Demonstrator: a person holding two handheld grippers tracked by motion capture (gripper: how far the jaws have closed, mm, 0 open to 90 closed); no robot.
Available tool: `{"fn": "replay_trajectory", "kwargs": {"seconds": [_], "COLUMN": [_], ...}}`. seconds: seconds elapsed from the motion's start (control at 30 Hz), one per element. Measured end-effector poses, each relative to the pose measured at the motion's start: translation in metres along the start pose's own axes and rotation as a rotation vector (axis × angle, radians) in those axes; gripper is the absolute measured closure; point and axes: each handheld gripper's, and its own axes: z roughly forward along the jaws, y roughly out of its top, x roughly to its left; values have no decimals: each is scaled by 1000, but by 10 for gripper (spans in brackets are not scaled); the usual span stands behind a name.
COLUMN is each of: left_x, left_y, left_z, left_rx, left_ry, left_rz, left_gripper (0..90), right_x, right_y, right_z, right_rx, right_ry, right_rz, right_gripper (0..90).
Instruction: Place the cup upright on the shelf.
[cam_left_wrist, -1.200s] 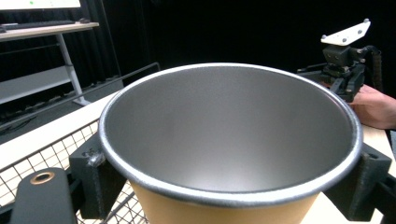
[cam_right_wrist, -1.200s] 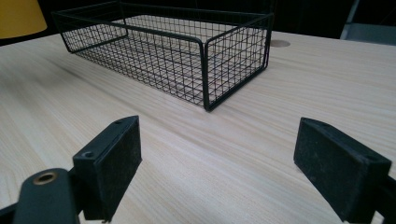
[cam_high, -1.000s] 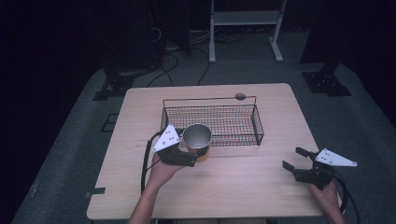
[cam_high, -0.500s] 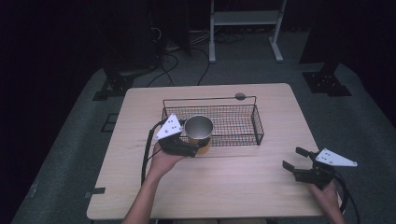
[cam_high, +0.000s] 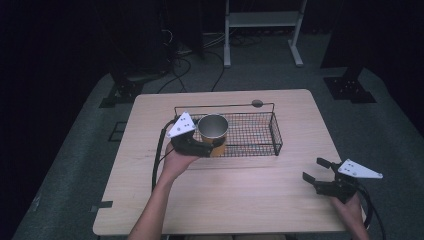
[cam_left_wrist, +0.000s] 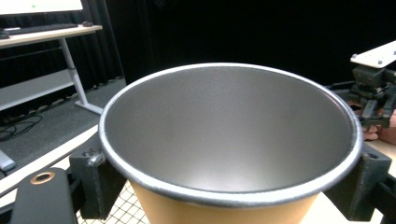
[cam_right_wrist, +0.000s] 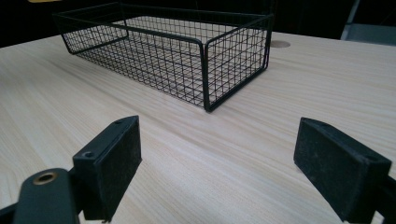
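Change: since the earlier frames the left claw (cam_high: 212, 145) has carried the metal cup (cam_high: 213, 126) up from the near edge of the wire basket (cam_high: 260, 135) and further over its left end; the right claw (cam_high: 318, 172) has stayed where it was.
Left claw: clenched on the metal cup, its two black jaws pressing the tan outer wall on either side just under the rim, as the left gripper view shows.
Metal cup: upright, mouth open to the top, grey inside (cam_left_wrist: 229, 135), held above the left part of the wire basket; whether it touches the mesh floor, I cannot tell.
Right claw: released, jaws set wide apart with nothing between them, low over the tabletop (cam_high: 240, 200) at its near right corner, well apart from the basket.
Wire basket: black, rectangular, sitting on the tabletop at mid-width, toward the far side (cam_right_wrist: 187, 56).
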Motion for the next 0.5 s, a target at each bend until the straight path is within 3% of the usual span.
{"fn": "replay_trajectory", "kwargs": {"seconds": [0.5], "left_x": [19], "left_y": [10], "left_z": [19], "left_rx": [2], "left_ry": [5], "left_rz": [-2], "left_gripper": [136], "right_x": [0], "right_y": [0], "right_z": [0], "right_rx": [-1], "right_ry": [1], "right_rz": [1], "right_gripper": [140]}}
